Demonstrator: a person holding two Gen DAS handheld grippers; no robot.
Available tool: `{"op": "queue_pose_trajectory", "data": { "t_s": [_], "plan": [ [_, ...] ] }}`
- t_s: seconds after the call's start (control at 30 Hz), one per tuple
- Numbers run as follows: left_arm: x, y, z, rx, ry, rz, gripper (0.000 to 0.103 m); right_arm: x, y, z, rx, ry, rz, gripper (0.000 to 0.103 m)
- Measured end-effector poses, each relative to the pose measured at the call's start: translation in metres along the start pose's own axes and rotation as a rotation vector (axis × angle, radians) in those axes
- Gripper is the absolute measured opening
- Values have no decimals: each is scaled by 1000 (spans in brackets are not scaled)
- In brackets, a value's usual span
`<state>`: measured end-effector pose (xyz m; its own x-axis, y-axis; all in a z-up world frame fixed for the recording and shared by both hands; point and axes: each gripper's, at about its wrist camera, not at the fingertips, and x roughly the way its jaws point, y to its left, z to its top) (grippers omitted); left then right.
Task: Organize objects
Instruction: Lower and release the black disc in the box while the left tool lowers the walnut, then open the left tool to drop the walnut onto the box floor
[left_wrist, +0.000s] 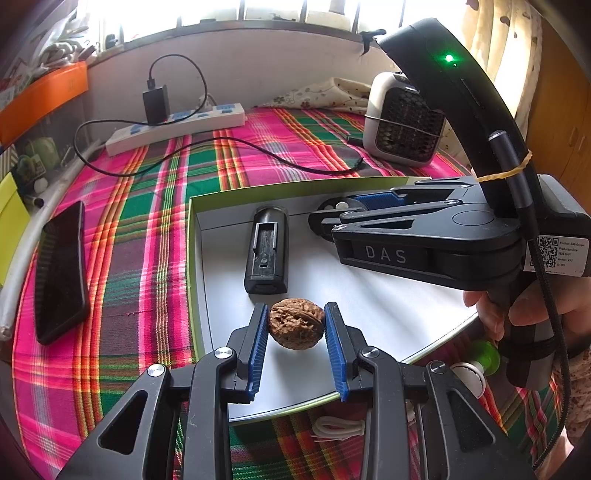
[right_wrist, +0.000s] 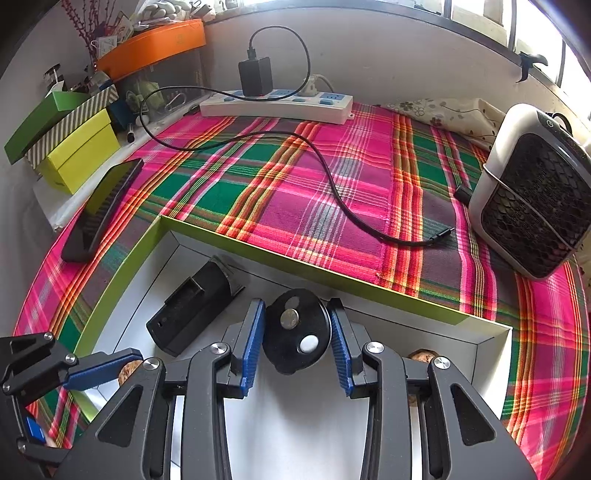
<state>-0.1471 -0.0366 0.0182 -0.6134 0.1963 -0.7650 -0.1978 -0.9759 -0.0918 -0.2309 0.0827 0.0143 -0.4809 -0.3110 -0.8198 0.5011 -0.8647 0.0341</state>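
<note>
1. Left gripper (left_wrist: 296, 325) sat nearest, pointing down; its ribbed blue pads pinched a wrinkled brown walnut (left_wrist: 296, 323), one pad on each side, over the box floor near the front edge.
2. Box (left_wrist: 190, 258) was a shallow tray w/ lime-green walls and a smooth pale grey floor, lying on a plaid cloth (left_wrist: 147, 192) of pink, green and orange.
3. Just beyond the walnut lay a black oblong plastic case (left_wrist: 266, 251), slotted on top, flat on the box floor.
4. Right gripper (right_wrist: 297, 332) angled down into the box; blue pads pressed on a black round disc (right_wrist: 296, 332) w/ a metal stud and a white dot. Disc looked lifted or tilted on edge, but can't tell for sure.
5. In the left view, a hand (left_wrist: 491, 314) gripped the right tool's handle; the tool's black body blocked the box's right part.
6. A second walnut (right_wrist: 423, 356) peeked from behind the right gripper's frame, mostly hidden.
7. Left of the box lay a dark phone (left_wrist: 61, 273), flat on the cloth.
8. Farther back: a black cable (left_wrist: 221, 147) snaking across the cloth, a white power strip (left_wrist: 177, 127) w/ a black charger plugged in, and a small white heater (left_wrist: 404, 118) w/ a dark mesh grille.
</note>
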Motion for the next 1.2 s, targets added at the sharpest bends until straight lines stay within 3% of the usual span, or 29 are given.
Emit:
{"op": "queue_pose_trajectory", "data": {
  "t_s": [0.47, 0.53, 1.2],
  "plan": [
    [0, -1, -2, -8, 1, -4, 31, -4, -4, -4, 24, -22, -13, 45],
    [0, -1, -2, -9, 2, -5, 32, -5, -4, -4, 28, -25, -19, 52],
    [-25, -9, -11, -9, -28, -6, 35, -41, -7, -22, 70, -93, -69, 52]
  ]
}}
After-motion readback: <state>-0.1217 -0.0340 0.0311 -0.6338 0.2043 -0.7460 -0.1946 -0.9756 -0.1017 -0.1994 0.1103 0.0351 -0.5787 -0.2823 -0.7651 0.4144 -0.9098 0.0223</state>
